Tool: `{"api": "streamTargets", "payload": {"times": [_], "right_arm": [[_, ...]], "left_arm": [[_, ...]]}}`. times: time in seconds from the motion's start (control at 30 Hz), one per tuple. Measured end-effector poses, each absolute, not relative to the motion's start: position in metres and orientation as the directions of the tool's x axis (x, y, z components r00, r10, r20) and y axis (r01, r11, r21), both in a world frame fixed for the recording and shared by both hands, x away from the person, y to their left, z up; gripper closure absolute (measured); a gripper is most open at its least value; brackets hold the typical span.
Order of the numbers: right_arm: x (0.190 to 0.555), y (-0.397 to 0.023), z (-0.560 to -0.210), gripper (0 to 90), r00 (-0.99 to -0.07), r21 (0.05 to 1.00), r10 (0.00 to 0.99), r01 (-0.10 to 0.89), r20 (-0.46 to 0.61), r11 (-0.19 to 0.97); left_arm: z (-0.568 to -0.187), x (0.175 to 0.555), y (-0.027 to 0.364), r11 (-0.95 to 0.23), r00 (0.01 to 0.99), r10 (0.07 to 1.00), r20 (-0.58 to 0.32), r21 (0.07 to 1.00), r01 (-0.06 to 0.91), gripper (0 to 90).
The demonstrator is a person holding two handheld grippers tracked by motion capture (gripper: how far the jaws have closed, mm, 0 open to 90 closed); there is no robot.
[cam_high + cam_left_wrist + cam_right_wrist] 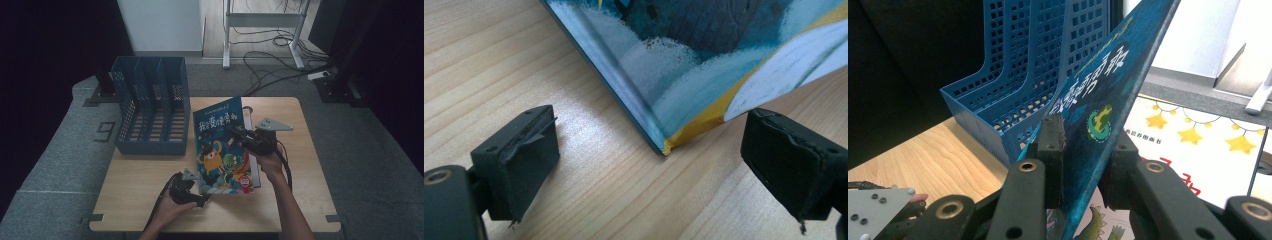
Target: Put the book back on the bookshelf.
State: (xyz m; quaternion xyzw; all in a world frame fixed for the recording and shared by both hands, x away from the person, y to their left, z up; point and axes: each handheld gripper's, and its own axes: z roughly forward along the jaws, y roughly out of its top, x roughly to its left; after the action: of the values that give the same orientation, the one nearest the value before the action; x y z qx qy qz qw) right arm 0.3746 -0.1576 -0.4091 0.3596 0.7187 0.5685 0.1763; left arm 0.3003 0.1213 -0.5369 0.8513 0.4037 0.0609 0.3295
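A blue picture book (220, 145) with cartoon monsters on its cover stands tilted up from the wooden table (145, 187). My right gripper (242, 134) is shut on the book's (1108, 85) right edge, one pad on each cover, as the right gripper view (1083, 150) shows. My left gripper (201, 200) rests low on the table at the book's near left corner. In the left gripper view its jaws (654, 155) stand open, and the book's yellow-tipped corner (684, 70) lies between them, clear of both pads.
A blue perforated file rack (150, 107) with several slots stands at the table's back left, just left of the book. A second book (1198, 145), white with yellow stars, lies flat under the raised one. Cables and a desk frame (262, 30) are on the floor behind.
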Motion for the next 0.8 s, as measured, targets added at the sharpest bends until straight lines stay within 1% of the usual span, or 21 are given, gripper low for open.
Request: {"api": "streamTargets", "payload": {"times": [0.37, 0.53, 0.8], "right_arm": [[0.374, -0.158, -0.409, 74.1, -0.681, 0.945, 0.716, 0.313, 0.153, 0.096], [0.373, -0.158, -0.409, 74.1, -0.681, 0.946, 0.716, 0.312, 0.157, 0.09], [0.372, -0.158, -0.405, 74.2, -0.675, 0.955, 0.726, 0.282, 0.133, 0.087]], "left_arm": [[-0.536, 0.298, 0.117, -0.449, 0.666, 0.727, -0.166, 0.619, 0.645, 9.0], [-0.537, 0.301, 0.116, -0.453, 0.667, 0.726, -0.166, 0.614, 0.646, 7.6], [-0.537, 0.31, 0.114, -0.443, 0.652, 0.739, -0.169, 0.607, 0.66, 7.1]]}}
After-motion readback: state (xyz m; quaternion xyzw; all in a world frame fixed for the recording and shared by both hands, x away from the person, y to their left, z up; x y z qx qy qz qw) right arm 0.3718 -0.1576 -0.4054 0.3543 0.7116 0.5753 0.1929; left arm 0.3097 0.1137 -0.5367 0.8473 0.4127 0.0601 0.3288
